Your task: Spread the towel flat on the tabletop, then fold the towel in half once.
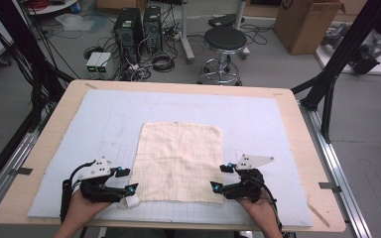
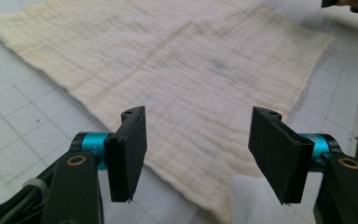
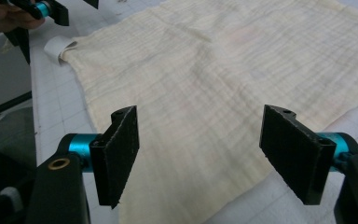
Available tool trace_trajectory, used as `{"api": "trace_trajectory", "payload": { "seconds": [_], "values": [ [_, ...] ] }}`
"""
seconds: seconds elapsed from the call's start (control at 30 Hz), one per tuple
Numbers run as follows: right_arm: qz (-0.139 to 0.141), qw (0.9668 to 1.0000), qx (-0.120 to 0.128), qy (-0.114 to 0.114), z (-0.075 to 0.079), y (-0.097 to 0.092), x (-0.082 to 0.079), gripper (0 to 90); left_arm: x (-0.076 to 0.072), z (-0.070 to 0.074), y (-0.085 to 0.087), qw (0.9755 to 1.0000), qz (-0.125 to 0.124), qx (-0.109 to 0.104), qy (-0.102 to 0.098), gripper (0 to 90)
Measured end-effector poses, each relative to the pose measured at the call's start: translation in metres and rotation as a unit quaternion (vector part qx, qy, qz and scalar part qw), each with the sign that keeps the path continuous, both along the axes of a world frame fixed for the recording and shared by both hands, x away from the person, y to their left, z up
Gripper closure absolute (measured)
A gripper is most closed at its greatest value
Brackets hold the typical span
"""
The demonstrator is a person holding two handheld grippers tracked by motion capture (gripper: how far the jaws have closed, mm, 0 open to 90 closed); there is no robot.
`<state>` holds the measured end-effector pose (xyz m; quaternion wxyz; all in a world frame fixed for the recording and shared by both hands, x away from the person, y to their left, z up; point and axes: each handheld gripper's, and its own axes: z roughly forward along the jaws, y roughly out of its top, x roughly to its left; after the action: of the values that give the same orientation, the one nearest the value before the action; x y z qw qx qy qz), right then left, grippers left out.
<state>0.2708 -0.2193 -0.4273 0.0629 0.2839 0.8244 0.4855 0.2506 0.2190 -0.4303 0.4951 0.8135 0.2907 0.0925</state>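
Note:
A cream, crinkled cloth (image 1: 178, 161) lies spread flat on the white gridded mat (image 1: 258, 119), with a small white tag (image 1: 132, 201) at its near-left corner. My left gripper (image 1: 130, 179) rests at that near-left corner, open. In the left gripper view the cloth (image 2: 177, 70) lies beyond the parted jaws of the left gripper (image 2: 198, 158), and nothing sits between them. My right gripper (image 1: 219, 177) stands open at the near-right corner. Past the empty right gripper (image 3: 200, 158), the right gripper view looks across the cloth (image 3: 237, 70) to the tag (image 3: 58, 46).
The mat covers a wooden table (image 1: 297, 148). Black frame struts (image 1: 347, 44) rise at the right and left sides. On the floor behind stand a round stool (image 1: 224, 39), computer towers (image 1: 129, 29) with tangled cables, and a cardboard box (image 1: 305, 22).

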Motion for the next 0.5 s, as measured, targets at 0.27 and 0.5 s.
{"api": "trace_trajectory", "payload": {
  "seconds": [0.27,0.5],
  "values": [
    [-0.001,1.0000,0.000,0.001,0.000,0.003,0.010,27.7,0.003,0.000,-0.003,1.0000,-0.008,0.000,0.003,38.0],
    [0.001,0.9997,-0.010,-0.022,0.004,0.005,0.020,26.0,0.011,0.004,-0.003,0.9999,-0.005,-0.011,0.006,38.6]
  ]
}}
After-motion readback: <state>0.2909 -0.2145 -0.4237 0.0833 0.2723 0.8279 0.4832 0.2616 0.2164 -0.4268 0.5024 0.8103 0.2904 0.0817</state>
